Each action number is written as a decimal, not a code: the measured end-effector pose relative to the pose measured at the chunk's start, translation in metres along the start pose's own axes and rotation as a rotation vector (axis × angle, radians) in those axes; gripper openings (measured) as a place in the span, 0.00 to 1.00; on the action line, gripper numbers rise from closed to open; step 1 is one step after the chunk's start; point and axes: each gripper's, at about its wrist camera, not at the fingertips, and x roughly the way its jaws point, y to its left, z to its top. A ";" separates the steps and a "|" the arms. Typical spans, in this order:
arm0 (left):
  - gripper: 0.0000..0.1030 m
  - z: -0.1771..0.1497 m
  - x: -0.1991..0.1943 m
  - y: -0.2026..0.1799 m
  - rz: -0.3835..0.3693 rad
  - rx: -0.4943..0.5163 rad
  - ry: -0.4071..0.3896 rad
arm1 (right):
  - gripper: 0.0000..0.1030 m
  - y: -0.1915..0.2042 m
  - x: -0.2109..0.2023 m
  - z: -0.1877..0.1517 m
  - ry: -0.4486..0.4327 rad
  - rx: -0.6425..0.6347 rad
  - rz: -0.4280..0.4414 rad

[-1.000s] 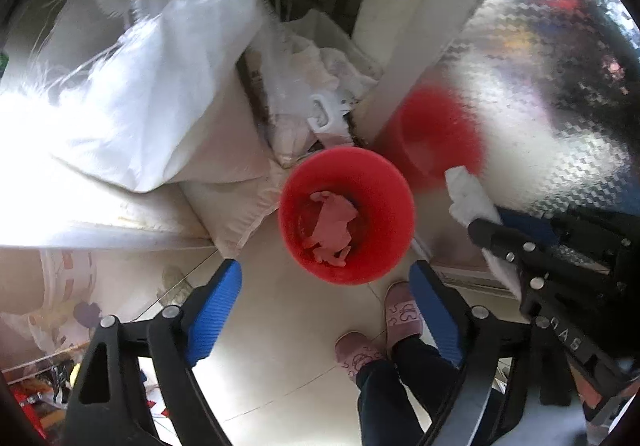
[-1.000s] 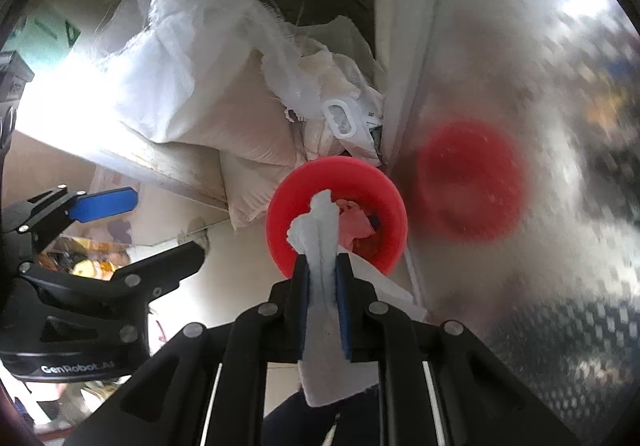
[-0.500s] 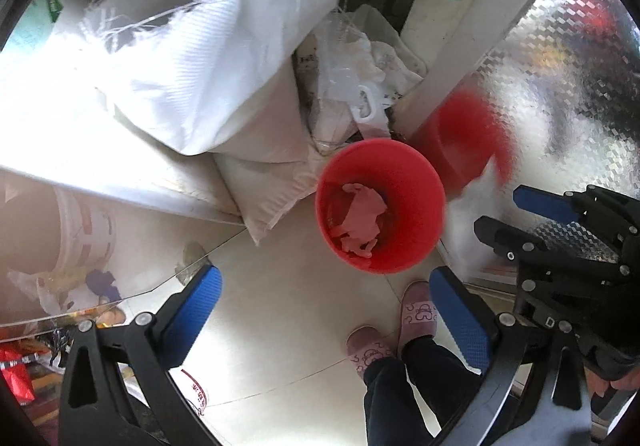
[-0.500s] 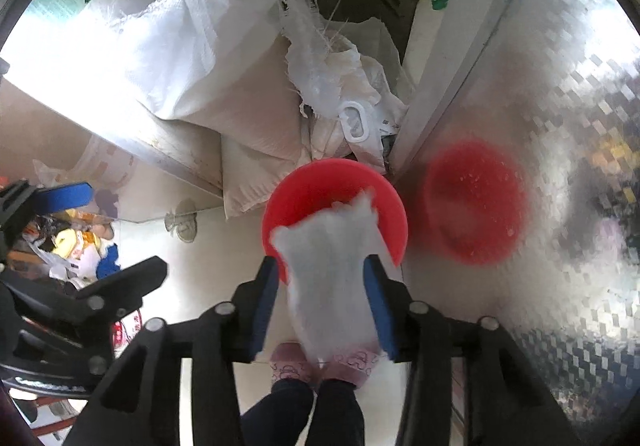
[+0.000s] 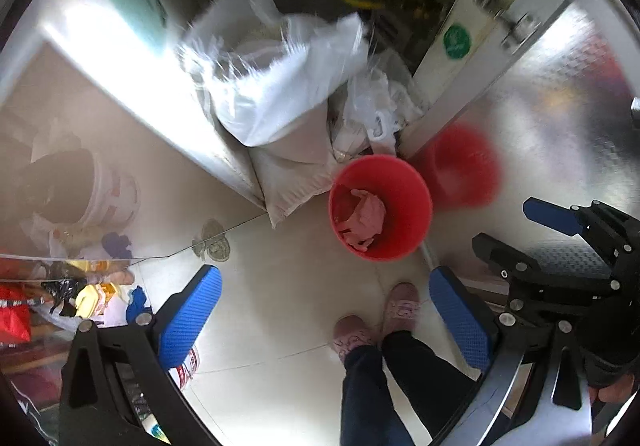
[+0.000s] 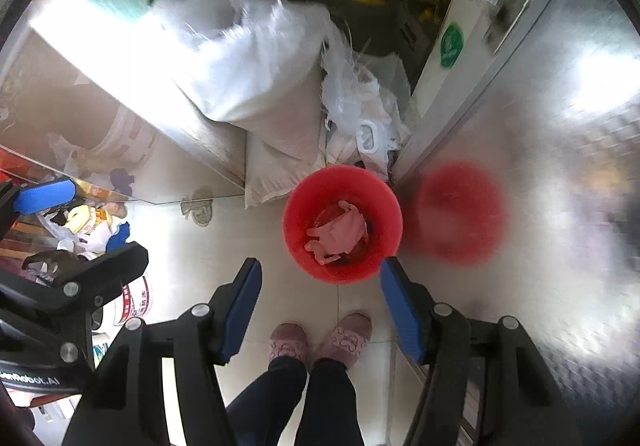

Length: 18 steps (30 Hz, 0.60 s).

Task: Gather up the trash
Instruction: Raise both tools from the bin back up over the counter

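A red bin (image 5: 382,206) (image 6: 342,224) stands on the tiled floor far below both grippers, with crumpled paper tinted pink (image 5: 362,218) (image 6: 340,232) inside it. My left gripper (image 5: 326,316) hangs high above the floor with its blue pads wide apart and nothing between them. My right gripper (image 6: 320,300) is above the bin's near rim; its jaws are opening and nothing is between them. In the left wrist view the right gripper (image 5: 536,230) shows at the right edge, empty.
White woven sacks (image 6: 256,66) and plastic bags (image 6: 360,118) are piled behind the bin. A patterned steel cabinet (image 6: 540,126) rises on the right and mirrors the bin. The person's slippered feet (image 6: 316,340) stand just before the bin. A white pail (image 5: 112,198) and clutter lie left.
The right gripper opened and the white tissue it held dropped out of its jaws into the bin. Both grippers rose away from the bin. The left jaws spread wider.
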 end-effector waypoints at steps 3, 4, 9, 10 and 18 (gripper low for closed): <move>1.00 -0.003 -0.044 -0.006 0.001 -0.003 -0.035 | 0.57 0.002 -0.042 -0.002 -0.026 -0.009 -0.009; 1.00 -0.005 -0.058 -0.008 0.001 -0.004 -0.049 | 0.57 0.004 -0.055 -0.003 -0.038 -0.010 -0.015; 1.00 -0.006 -0.128 -0.018 0.012 -0.010 -0.119 | 0.60 0.005 -0.125 -0.008 -0.099 -0.001 -0.052; 1.00 -0.006 -0.140 -0.020 0.012 -0.015 -0.132 | 0.60 0.005 -0.139 -0.009 -0.113 0.004 -0.058; 1.00 -0.001 -0.224 -0.033 0.018 -0.006 -0.264 | 0.65 0.002 -0.233 -0.017 -0.254 0.041 -0.144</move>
